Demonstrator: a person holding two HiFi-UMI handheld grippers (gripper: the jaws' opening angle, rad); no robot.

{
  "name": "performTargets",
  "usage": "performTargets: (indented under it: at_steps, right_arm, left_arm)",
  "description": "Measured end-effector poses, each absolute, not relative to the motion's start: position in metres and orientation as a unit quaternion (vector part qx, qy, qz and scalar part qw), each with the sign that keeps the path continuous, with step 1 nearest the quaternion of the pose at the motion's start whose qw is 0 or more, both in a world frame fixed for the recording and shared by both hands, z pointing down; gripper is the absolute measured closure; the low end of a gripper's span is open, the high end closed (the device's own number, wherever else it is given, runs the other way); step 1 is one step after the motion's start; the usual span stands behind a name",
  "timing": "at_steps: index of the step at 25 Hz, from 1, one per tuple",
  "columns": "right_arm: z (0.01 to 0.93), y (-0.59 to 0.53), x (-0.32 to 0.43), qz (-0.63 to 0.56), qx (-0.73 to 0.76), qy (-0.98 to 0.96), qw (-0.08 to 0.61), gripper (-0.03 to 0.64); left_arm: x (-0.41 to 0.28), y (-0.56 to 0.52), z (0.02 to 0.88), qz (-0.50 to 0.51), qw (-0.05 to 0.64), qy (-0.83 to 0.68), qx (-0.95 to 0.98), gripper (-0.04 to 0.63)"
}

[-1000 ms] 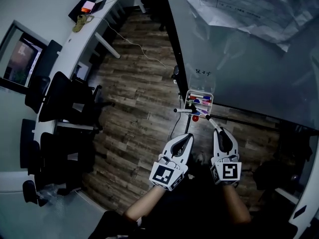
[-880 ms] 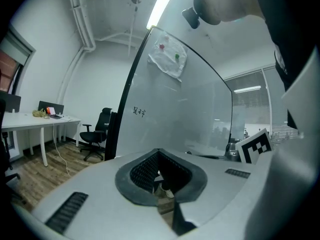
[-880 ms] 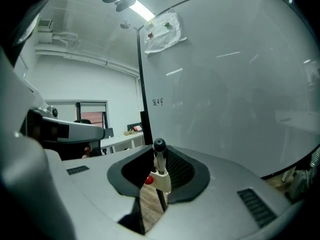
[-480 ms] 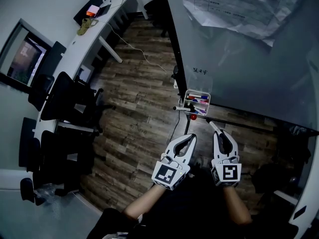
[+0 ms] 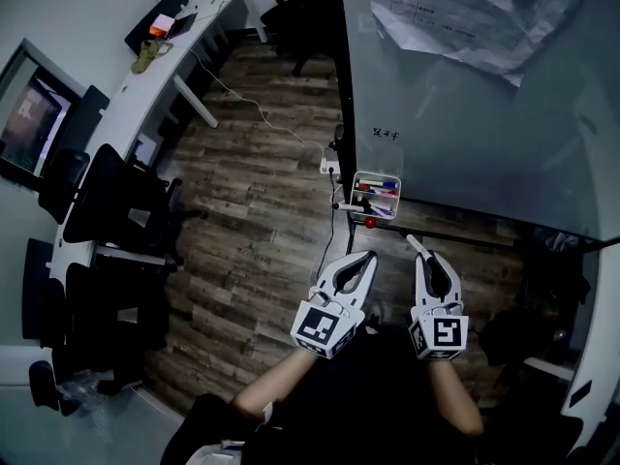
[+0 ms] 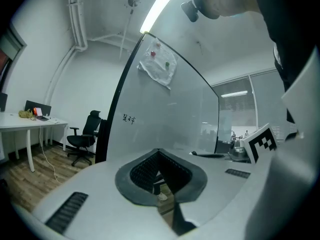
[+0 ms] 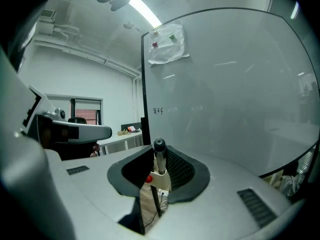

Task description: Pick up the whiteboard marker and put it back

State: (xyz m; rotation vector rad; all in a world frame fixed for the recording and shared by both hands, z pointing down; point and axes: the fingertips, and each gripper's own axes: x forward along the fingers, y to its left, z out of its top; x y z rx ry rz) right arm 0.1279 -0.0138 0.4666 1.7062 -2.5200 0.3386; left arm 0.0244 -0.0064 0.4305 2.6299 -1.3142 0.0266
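Note:
My right gripper (image 5: 423, 256) is shut on a whiteboard marker (image 5: 414, 244), whose end pokes out past the fingertips toward the whiteboard (image 5: 465, 114). In the right gripper view the marker (image 7: 159, 154) stands end-on between the pads, with the board's white marker tray (image 7: 161, 182) and its red dot behind it. That tray (image 5: 376, 194), holding several coloured markers, hangs on the board's lower left, a short way ahead of both grippers. My left gripper (image 5: 364, 258) hovers beside the right one, jaws together with nothing in them, and it looks the same in its own view (image 6: 167, 194).
Papers (image 5: 455, 8) are stuck high on the board. A long white desk (image 5: 145, 76) with dark office chairs (image 5: 107, 201) runs along the left. A cable (image 5: 262, 105) trails over the wood floor to a socket strip (image 5: 329, 166) by the board's foot.
Both grippers have drawn slightly back from the tray and risen a little. The right one still holds the marker, whose tip now sits farther from the tray.

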Motion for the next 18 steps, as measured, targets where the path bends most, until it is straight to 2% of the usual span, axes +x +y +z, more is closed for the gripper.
performTargets:
  at_steps: [10, 18]
  right_arm:
    - [0.448, 0.011, 0.112, 0.095, 0.573, -0.813, 0.047, 0.534]
    - [0.438, 0.033, 0.096, 0.100, 0.581, -0.806, 0.043, 0.534]
  left_arm:
    - [0.005, 0.001, 0.419, -0.009, 0.100, -0.426, 0.899, 0.588]
    - [-0.015, 0.012, 0.432, -0.009, 0.129, -0.418, 0.899, 0.588]
